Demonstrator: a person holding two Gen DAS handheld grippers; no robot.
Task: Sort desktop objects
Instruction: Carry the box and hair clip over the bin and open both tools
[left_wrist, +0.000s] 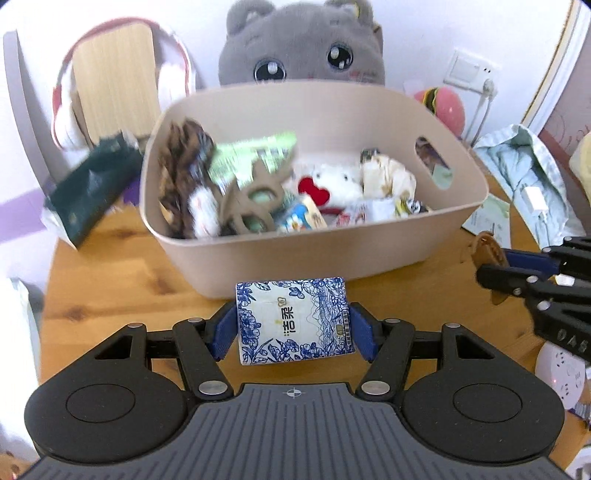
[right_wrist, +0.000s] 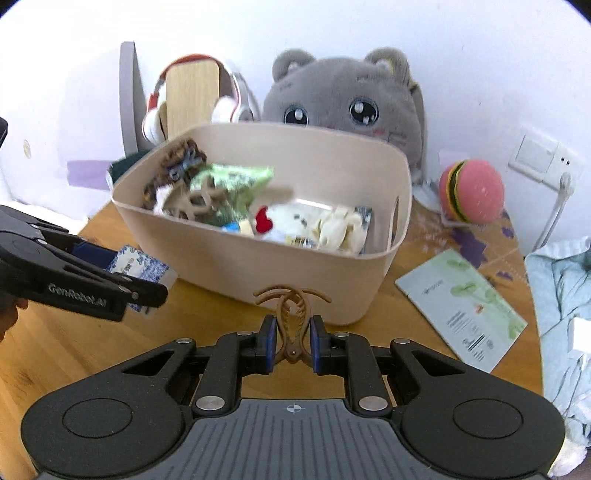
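Round wooden table (right_wrist: 424, 295) against a plain white wall (right_wrist: 332, 29)

Even light across the pine top, knots showing; a white wall switch (right_wrist: 537, 155) sits at the right, a plug and cord beneath it; a grey upright panel (right_wrist: 129, 99) leans at the left.

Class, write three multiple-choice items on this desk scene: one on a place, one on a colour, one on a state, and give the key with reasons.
1. Where is the grey plush cat?
A. behind the bin
B. inside the bin
C. on the leaflet

2. What colour is the hair clip in the right gripper?
A. pink
B. brown
C. white

3. What is the left gripper doing?
A. hanging open with nothing in it
B. resting inside the bin
C. gripping the tissue pack

Key:
1 A: the cat's face rises above the far rim of the bin.
2 B: the clip between the fingers is brown.
3 C: both fingers press the sides of the tissue pack, in front of the bin.
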